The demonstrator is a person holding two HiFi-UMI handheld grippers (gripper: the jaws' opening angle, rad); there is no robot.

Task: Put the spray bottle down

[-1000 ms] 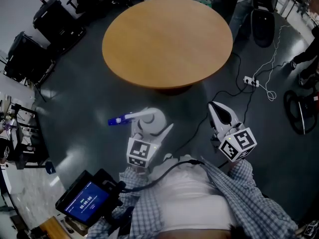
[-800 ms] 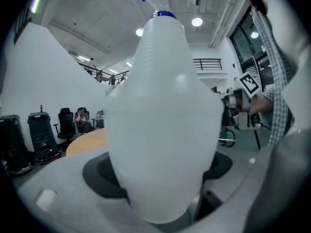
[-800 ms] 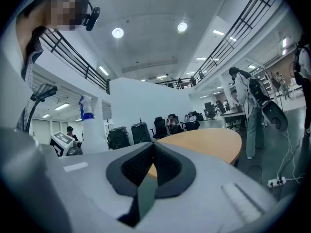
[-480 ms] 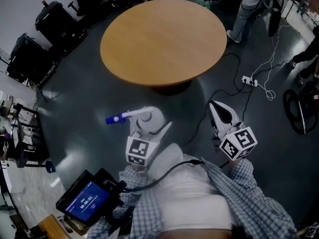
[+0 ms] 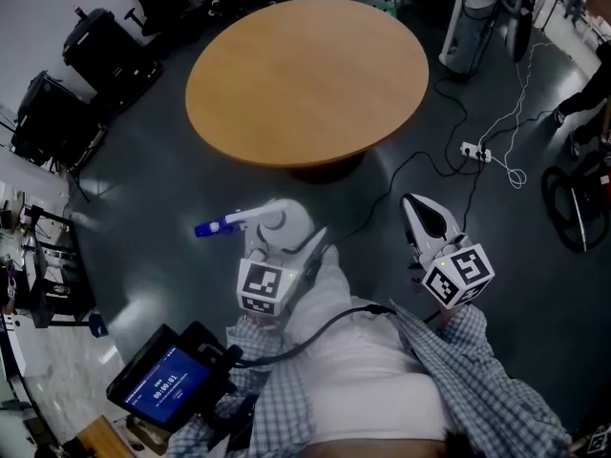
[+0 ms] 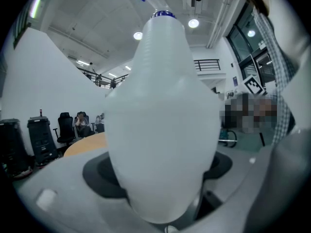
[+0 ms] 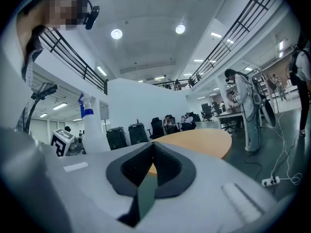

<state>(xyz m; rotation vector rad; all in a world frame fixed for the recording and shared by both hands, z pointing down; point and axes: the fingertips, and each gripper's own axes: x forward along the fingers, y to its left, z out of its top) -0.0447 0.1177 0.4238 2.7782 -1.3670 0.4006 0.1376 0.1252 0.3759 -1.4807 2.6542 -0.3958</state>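
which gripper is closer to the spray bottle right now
Left. The left gripper is clamped on the white body of the spray bottle. The right gripper is off to the bottle's right, jaws together and empty, not touching it.

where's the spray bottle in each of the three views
Head view: the spray bottle is left of centre, between the table and the person, with its blue head pointing left.
Left gripper view: the bottle fills the middle, with its blue head at the top edge.
Right gripper view: the bottle is small at the far left, upright, with a blue collar near its top.
Shared landmark: the round wooden table.
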